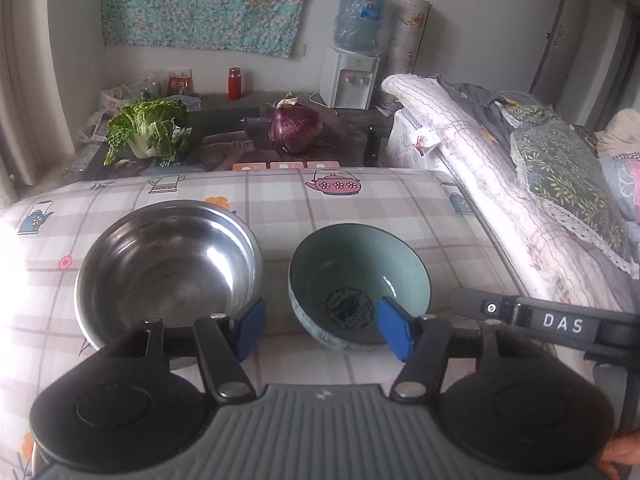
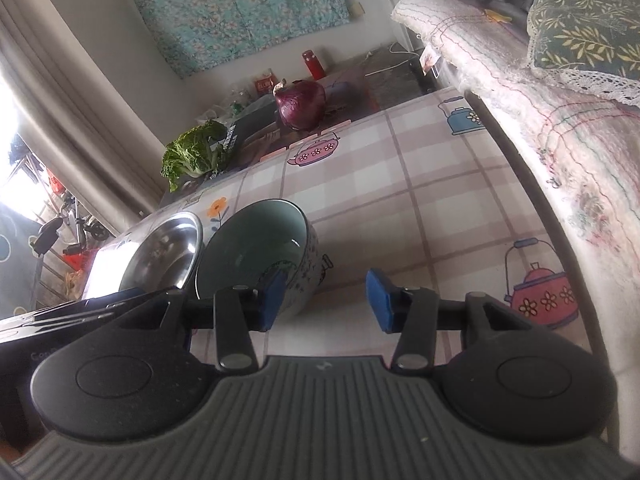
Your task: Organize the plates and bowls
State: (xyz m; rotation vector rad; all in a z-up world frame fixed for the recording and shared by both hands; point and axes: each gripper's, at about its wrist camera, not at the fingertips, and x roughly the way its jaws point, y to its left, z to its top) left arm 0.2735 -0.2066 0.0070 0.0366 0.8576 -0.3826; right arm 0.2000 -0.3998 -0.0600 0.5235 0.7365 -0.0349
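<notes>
A steel bowl (image 1: 168,264) and a pale green ceramic bowl (image 1: 360,276) stand side by side on the checked tablecloth (image 1: 360,204). My left gripper (image 1: 320,328) is open, low over the near edge between them; its left pad is by the steel bowl's rim and its right pad is in front of the green bowl. In the right wrist view the green bowl (image 2: 256,252) and steel bowl (image 2: 164,252) sit to the left. My right gripper (image 2: 326,300) is open and empty, tilted, its left pad beside the green bowl's outer wall.
A red cabbage (image 1: 296,128) and a leafy green cabbage (image 1: 148,130) lie on a dark table behind. A water dispenser (image 1: 352,76) stands at the back. Bedding and a pillow (image 1: 560,176) border the table's right edge. The right gripper's body (image 1: 540,320) is at the right.
</notes>
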